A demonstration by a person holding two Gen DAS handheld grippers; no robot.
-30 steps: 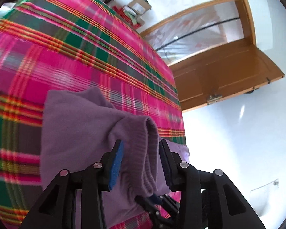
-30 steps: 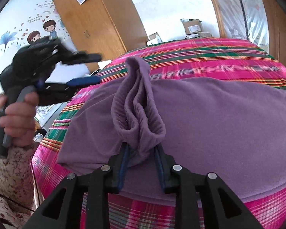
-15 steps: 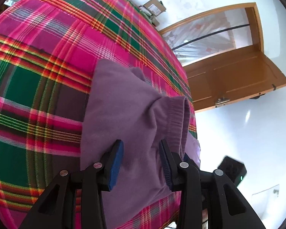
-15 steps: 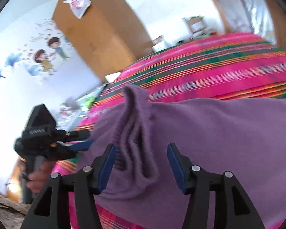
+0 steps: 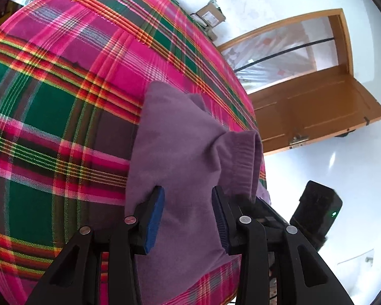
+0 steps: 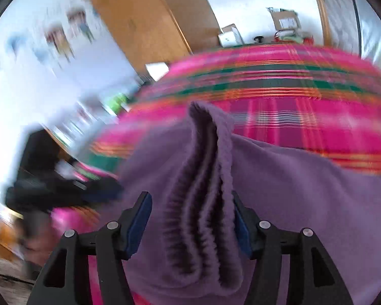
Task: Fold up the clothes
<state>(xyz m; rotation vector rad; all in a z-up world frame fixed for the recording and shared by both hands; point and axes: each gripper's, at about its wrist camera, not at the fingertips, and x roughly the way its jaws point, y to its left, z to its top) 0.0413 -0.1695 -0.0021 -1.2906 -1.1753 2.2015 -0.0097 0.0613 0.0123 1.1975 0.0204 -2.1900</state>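
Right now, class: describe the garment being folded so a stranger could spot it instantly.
Find the bed's pink-and-green plaid blanket. Near its edge lies a purple sweater, its ribbed hem bunched between open fingers. It is the only plain, unpatterned fabric there.

The garment is plain muted purple with a ribbed hem. The bedspread beneath is plaid: hot pink and green blocks crossed by orange, yellow and red stripes. The fingers are black with blue pads. The door is brown wood.
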